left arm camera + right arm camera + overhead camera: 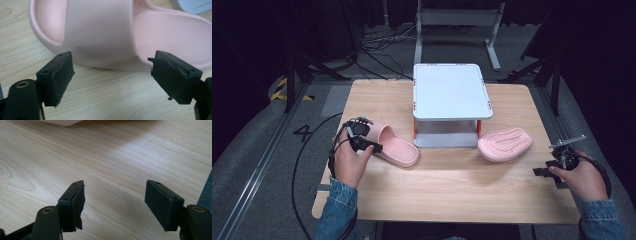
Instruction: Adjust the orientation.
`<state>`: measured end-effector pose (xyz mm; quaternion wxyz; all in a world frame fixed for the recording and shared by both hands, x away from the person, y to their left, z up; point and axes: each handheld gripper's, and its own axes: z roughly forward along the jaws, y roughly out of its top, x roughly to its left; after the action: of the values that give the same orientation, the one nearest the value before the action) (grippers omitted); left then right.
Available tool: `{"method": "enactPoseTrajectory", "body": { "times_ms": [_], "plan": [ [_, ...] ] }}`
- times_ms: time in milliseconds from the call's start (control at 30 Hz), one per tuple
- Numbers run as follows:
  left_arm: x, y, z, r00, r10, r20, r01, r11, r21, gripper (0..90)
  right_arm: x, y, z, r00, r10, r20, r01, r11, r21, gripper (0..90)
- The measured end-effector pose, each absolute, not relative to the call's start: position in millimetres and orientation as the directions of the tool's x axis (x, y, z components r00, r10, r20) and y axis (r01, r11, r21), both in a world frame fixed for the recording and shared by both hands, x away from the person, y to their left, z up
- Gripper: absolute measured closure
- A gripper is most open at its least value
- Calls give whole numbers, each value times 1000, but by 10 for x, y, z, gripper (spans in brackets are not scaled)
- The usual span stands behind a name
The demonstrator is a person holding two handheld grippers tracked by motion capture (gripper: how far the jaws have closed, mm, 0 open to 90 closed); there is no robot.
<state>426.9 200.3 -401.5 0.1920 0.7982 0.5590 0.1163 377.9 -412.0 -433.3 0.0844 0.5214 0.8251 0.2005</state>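
The pink slipper [393, 144] lies sole-down at the table's left, in front of the white stand [451, 91]. The left gripper [111, 77] hovers just beside its broad smooth strap, jaws spread wide and holding nothing, the hand [349, 162] angled in from the near edge. The second slipper [505, 143] lies upside down right of the stand, its ridged sole showing. The right gripper [113, 206] rests low near the table's right edge, jaws gaping over bare pale wood [105, 157].
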Motion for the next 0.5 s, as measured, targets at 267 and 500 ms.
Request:
{"method": "enactPoseTrajectory", "body": {
  "times_ms": [267,500],
  "plan": [
    [4424,1842,-4154,336,939,71,842,-333,423,193,3717,-4174,-4355,-419,905,75,839,355,412,332],
    [4459,1857,-4208,317,946,70,853,-316,415,190,3711,-4182,-4357,-417,906,78,841,352,412,327]
  ]
}}
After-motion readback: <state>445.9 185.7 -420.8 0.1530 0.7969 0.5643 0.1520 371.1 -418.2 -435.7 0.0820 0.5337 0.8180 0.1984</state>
